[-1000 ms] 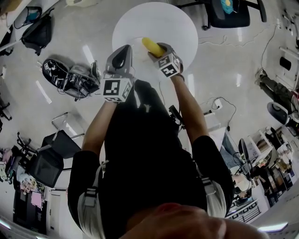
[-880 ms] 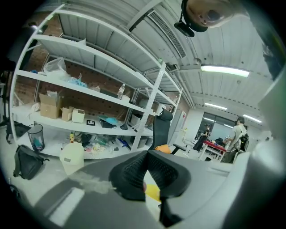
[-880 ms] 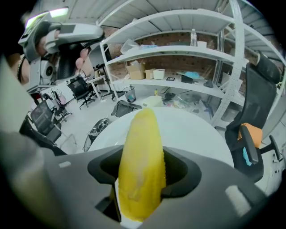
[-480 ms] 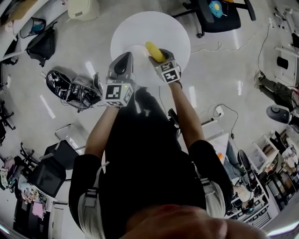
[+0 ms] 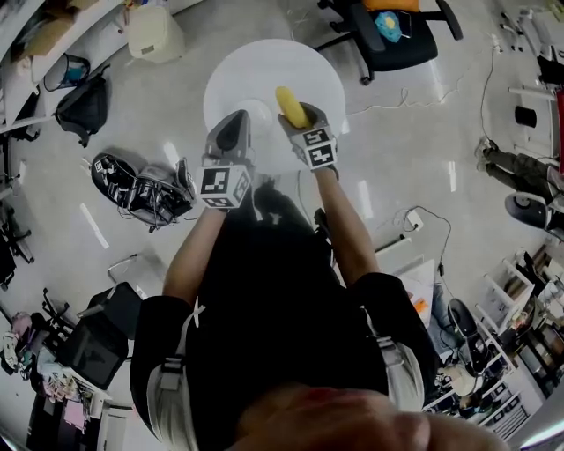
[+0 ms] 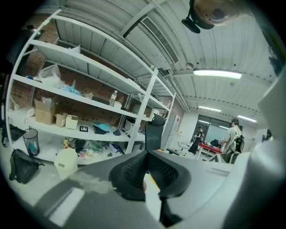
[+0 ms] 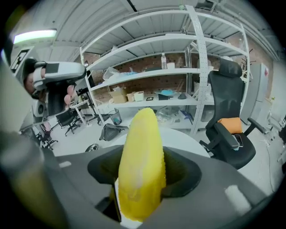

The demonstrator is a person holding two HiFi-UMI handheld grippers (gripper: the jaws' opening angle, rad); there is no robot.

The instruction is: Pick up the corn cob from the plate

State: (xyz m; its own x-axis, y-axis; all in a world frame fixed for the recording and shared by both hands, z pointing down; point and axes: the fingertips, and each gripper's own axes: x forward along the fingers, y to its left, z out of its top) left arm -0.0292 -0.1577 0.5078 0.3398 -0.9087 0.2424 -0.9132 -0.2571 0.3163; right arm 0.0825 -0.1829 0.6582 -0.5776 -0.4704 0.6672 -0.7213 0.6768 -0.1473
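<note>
A yellow corn cob (image 5: 290, 106) sticks out forward from my right gripper (image 5: 297, 116), which is shut on its lower end and holds it in the air over the round white table (image 5: 264, 66). In the right gripper view the corn cob (image 7: 140, 161) stands between the jaws of the right gripper (image 7: 142, 181) and fills the middle of the picture. My left gripper (image 5: 233, 130) hovers just left of it, shut, nothing held. In its own view the left gripper (image 6: 149, 181) points out toward shelving. The white plate is hard to make out against the tabletop.
A black office chair (image 5: 397, 26) stands beyond the table at the right. Bags and gear (image 5: 141, 172) lie on the floor at the left, and a white canister (image 5: 154, 31) stands farther back. Metal shelves (image 6: 89, 89) line the wall. People (image 6: 232, 134) stand far off.
Both grippers have come up away from the tabletop, the right one carrying the corn cob and rolling a little. The table now looks smaller beneath them.
</note>
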